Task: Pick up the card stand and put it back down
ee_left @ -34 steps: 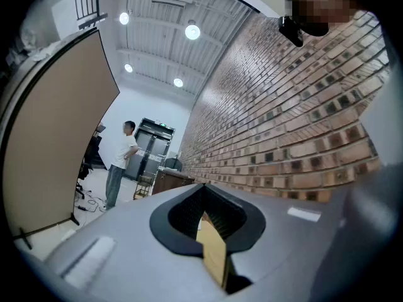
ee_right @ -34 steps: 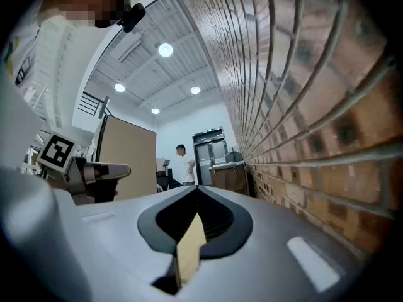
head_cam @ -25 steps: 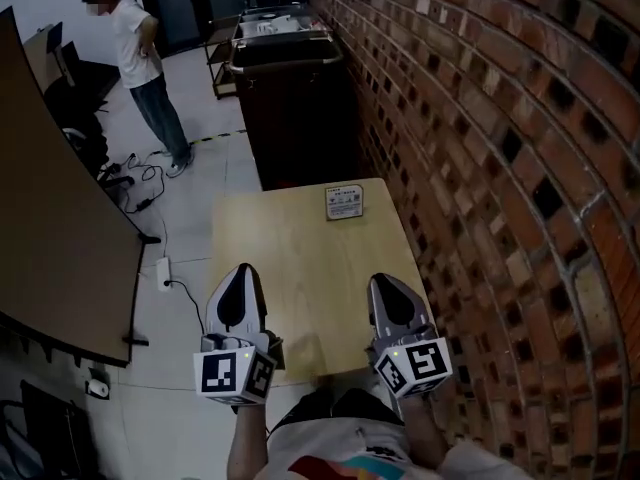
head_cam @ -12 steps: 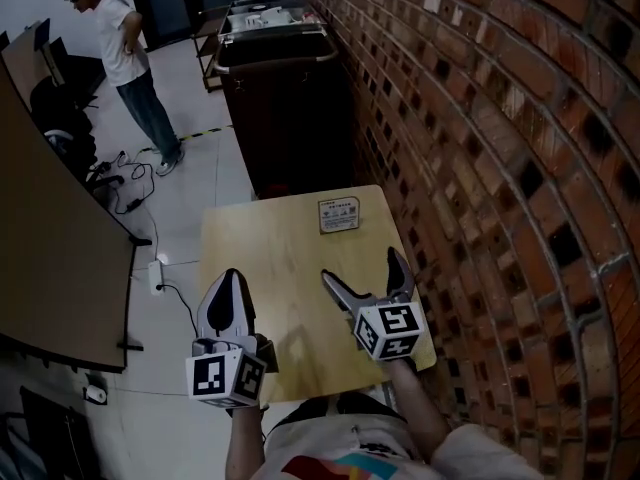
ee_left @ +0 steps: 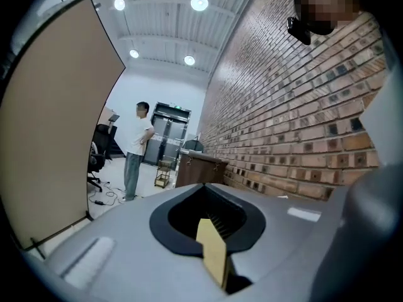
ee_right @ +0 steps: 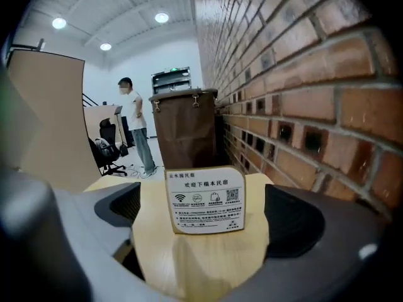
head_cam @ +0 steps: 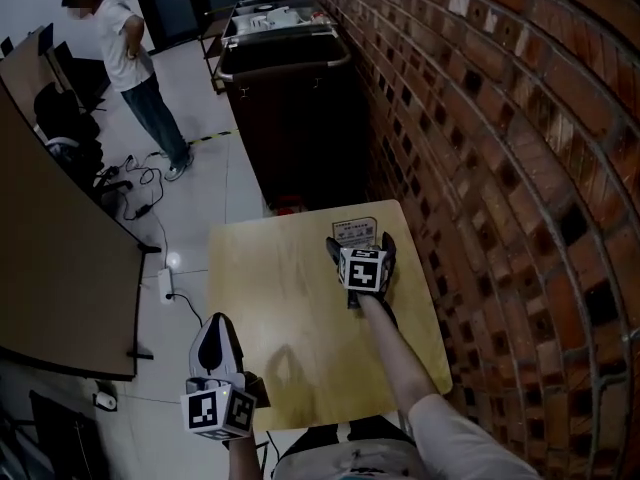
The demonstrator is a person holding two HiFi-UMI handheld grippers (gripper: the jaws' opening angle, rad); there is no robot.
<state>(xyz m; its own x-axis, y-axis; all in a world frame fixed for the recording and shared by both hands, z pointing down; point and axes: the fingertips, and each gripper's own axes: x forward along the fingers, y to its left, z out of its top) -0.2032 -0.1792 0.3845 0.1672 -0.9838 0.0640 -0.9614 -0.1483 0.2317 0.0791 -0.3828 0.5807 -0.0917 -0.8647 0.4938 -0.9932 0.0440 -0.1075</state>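
card stand (ee_right: pixel 204 200) upright at the far end of the wooden table (head_cam: pixel 290 308), beside the brick wall (head_cam: pixel 480 168). right gripper (head_cam: pixel 360 248) straddles it, jaws opening wide, pads off it. left gripper (head_cam: pixel 216 333) clenched on nothing, at the table's near left edge.

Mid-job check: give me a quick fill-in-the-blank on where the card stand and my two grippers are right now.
1. The card stand stands ____ on the table, between the right gripper's opening jaws, which do not touch it.
2. The left gripper hangs by the table's near left corner with its jaws ____.
3. The wall beside the table is built of ____.

Missing words: upright; shut; brick.
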